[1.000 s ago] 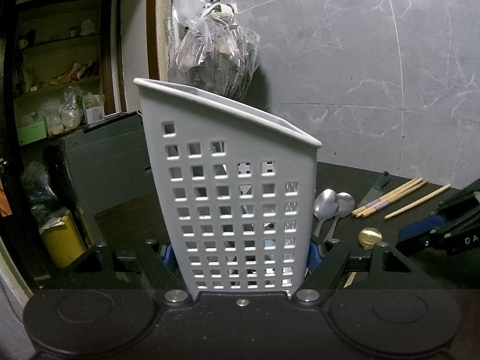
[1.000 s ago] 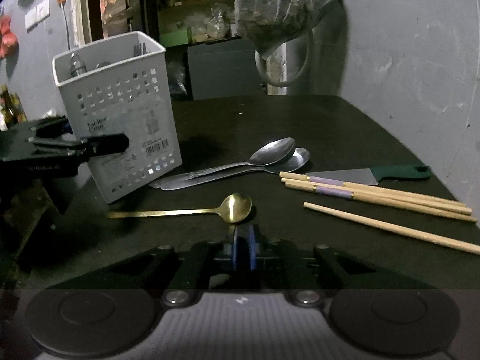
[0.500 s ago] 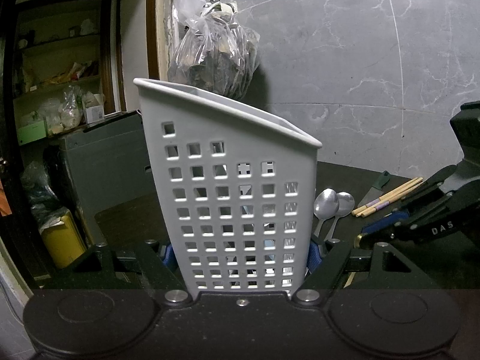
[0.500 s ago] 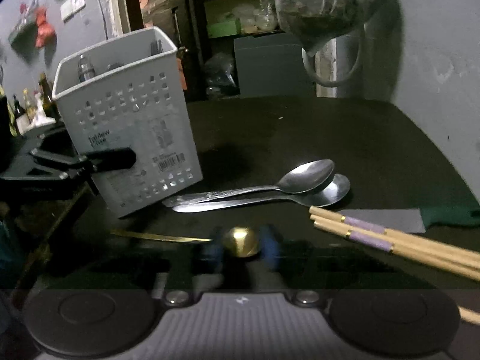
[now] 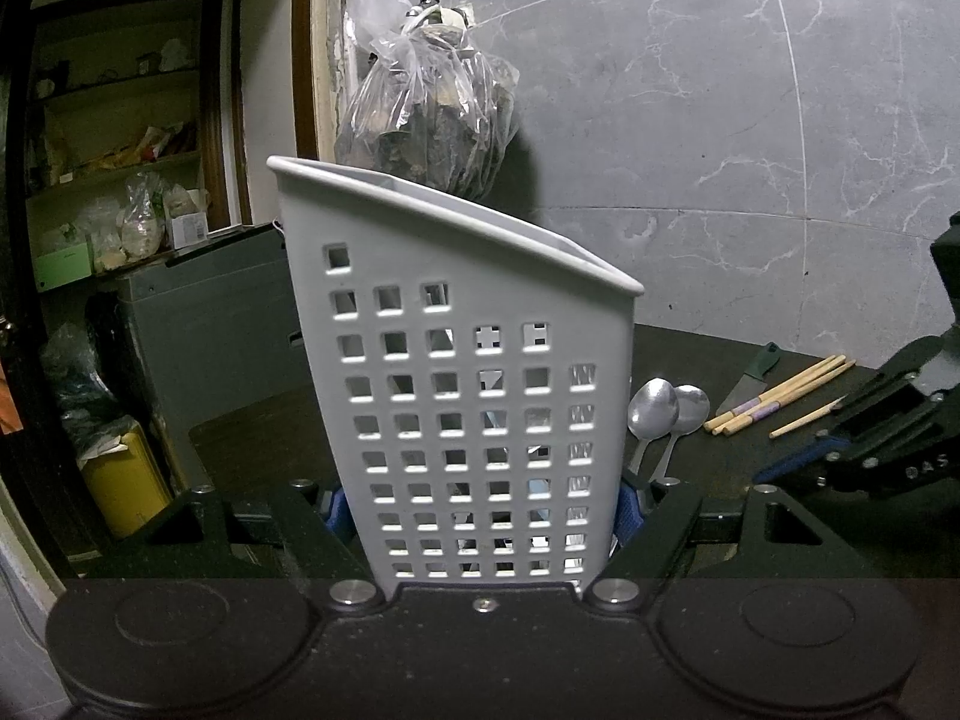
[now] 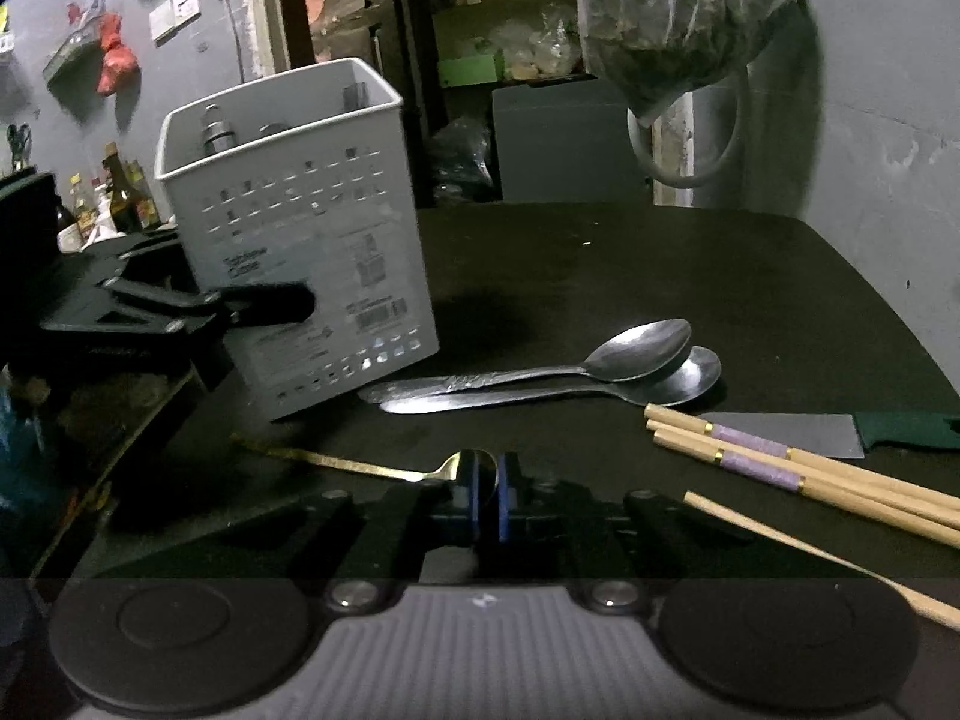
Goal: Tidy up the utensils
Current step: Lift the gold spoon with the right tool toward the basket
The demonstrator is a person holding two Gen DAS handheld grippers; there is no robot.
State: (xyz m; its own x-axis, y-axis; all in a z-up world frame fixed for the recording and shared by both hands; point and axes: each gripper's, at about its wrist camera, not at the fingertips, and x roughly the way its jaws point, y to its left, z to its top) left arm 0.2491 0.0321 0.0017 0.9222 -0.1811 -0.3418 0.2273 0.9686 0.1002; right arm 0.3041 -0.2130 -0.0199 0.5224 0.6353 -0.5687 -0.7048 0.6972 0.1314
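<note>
My left gripper (image 5: 480, 510) is shut on a white perforated utensil caddy (image 5: 456, 360), its blue pads pressing both side walls low down. The caddy (image 6: 300, 228) stands upright at the left of the dark table with several utensil handles inside. A gold spoon (image 6: 360, 468) lies in front of it. My right gripper (image 6: 487, 492) is closing on the spoon's bowl, and the blue pads pinch the bowl between them. Two steel spoons (image 6: 636, 348) lie side by side just beyond. From the left wrist, the right gripper (image 5: 798, 462) reaches in low at the right.
Wooden chopsticks (image 6: 780, 468) and a green-handled knife (image 6: 792, 435) lie on the table's right side. A full plastic bag (image 6: 678, 18) hangs on the grey wall behind. Shelves and a grey box stand past the table's far edge (image 6: 600, 207).
My right gripper moved forward over the gold spoon's bowl, spread its pads around it, then drew them in on it. The left gripper and caddy stayed still.
</note>
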